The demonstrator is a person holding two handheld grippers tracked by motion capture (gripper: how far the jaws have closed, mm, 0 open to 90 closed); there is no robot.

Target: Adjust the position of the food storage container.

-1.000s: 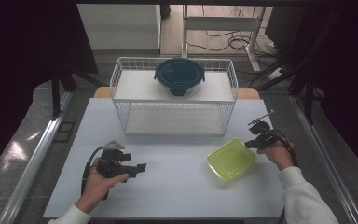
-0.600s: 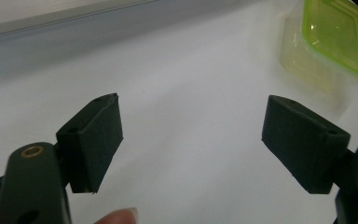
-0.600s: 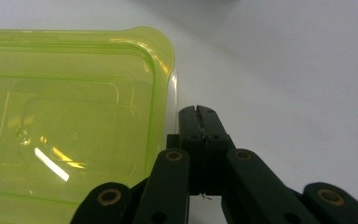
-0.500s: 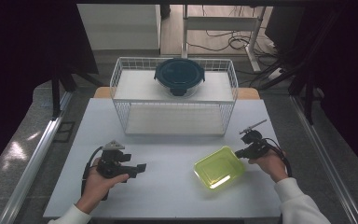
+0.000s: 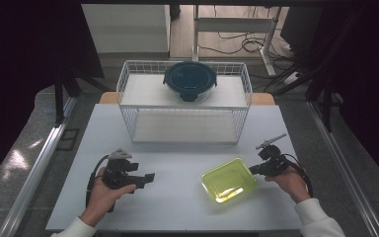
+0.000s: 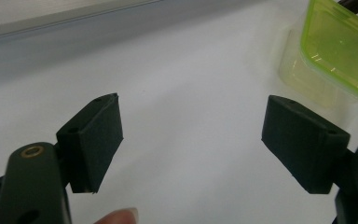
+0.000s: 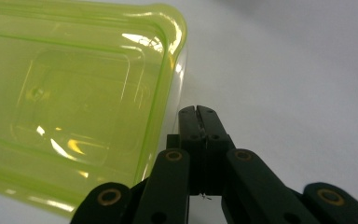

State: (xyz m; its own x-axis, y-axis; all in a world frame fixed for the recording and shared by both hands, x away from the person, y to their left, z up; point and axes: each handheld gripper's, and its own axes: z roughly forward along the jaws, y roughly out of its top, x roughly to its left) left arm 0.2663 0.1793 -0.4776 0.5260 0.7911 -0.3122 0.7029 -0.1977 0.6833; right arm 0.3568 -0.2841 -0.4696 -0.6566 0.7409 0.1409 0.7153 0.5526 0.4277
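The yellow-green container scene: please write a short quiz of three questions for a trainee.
1. True or false: the right gripper has its jaws shut.
2. Which gripper is next to the yellow-green container? A) left B) right
3. What sits on top of the white wire basket?

Key: 1 true. 2 B; the left gripper stands open and apart from it. 3 a dark round lidded container.

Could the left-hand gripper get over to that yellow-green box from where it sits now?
Probably yes. The left gripper has its jaws open, and bare white table lies between it and the yellow-green box. The shut right gripper is at the box's far edge, away from that path.
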